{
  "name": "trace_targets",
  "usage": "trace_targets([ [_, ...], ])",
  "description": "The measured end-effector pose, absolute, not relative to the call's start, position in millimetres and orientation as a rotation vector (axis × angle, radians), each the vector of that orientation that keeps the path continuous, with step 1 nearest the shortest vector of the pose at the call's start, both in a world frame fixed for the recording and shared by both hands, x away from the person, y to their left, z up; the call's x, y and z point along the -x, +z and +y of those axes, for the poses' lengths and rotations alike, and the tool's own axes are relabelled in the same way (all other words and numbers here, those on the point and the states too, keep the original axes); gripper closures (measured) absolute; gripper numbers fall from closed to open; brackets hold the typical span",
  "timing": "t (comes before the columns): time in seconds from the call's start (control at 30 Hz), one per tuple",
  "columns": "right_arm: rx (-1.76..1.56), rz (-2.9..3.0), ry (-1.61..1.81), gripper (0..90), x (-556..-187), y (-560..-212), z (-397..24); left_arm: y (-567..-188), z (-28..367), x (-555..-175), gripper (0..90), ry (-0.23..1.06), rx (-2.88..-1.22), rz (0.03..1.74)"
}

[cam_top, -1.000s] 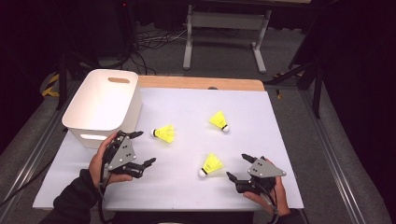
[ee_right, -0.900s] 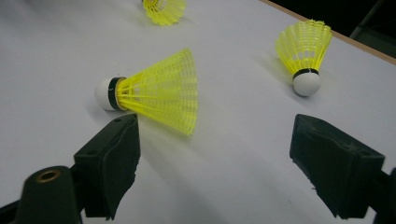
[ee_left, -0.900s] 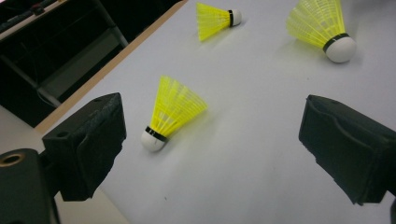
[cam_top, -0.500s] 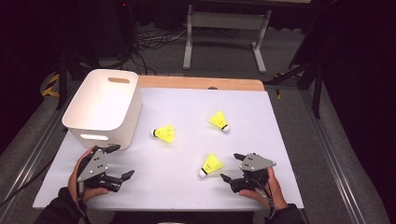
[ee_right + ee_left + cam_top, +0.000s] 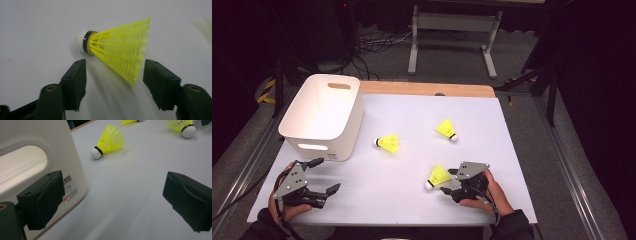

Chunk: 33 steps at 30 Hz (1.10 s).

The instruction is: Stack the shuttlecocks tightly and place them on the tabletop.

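Shuttlecock (image 5: 117, 53) between right hand-held gripper (image 5: 115, 77) pads

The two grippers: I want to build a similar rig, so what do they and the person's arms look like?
Each gripper, left and right, has a black body topped by a grey three-cornered plate with small dark holes. The fingers are black, blocky pads with brass-coloured pivot screws behind them. A dark cable trails from each body. The person wears dark sleeves.

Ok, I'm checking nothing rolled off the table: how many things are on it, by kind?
Yellow shuttlecocks: 3, one near the bin, one farther back, one by the right hand-held gripper.
White bins: 1.
Total: 4.
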State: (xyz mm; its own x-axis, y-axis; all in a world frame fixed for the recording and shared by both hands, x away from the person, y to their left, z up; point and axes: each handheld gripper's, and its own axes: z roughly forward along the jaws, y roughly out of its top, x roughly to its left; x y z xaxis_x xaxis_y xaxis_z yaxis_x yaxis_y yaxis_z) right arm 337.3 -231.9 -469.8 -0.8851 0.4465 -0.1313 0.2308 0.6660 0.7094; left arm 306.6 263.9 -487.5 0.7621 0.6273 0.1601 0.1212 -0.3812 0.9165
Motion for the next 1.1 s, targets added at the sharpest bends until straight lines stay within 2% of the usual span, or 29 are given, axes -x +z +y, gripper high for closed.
trace_targets([
  [0.07, -0.519, 2.607, 1.068, 49.6, -334, -472, -234, -489, 262, -308, 4.9, 0.608, -1.933, 0.561],
  [0.17, -0.508, 2.607, 1.091, 61.8, -333, -473, -237, -490, 260, -308, 4.9, 0.606, -1.941, 0.557],
  [0.47, -0.449, 2.607, 1.143, 88.1, -328, -469, -243, -491, 259, -309, 5.1, 0.595, -1.941, 0.561],
  [1.1, -0.503, 2.408, 1.252, 89.8, -328, -447, -250, -489, 260, -308, 5.3, 0.597, -1.93, 0.559],
])
